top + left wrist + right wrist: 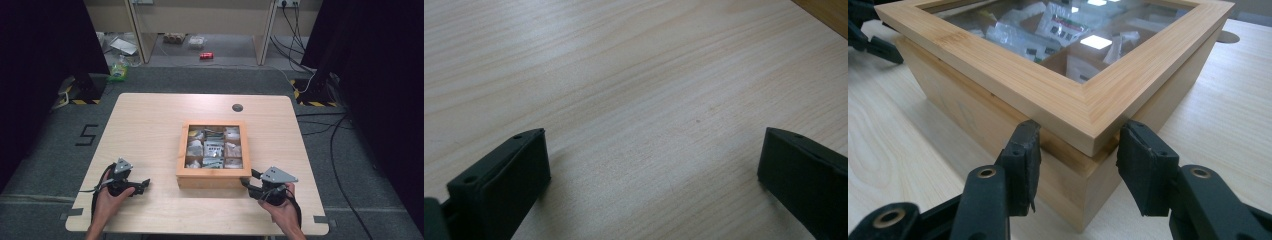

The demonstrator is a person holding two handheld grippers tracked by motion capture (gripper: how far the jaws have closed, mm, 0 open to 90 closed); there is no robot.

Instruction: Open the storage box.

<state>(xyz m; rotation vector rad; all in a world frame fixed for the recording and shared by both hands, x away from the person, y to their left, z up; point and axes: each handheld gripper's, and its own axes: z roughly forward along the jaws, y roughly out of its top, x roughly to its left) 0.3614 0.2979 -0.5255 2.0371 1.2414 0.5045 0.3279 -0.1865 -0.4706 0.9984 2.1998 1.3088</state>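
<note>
With the right gripper (1075,170) straddling the wooden tea box's (998,107) near corner, jaws half-open and seemingly just touching, catch the glass-paned lid (1058,102) squarely while the wide-open left gripper (651,167) idles.

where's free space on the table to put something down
Bare wood lies left of the wooden box, between it and the left tongs, and behind it toward the far edge. It is crowded at the box's near right corner, where the right tongs straddle it.

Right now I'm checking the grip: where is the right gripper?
In the high view, the right gripper sits at the wooden box's near right corner, its jaws straddling that corner.
</note>
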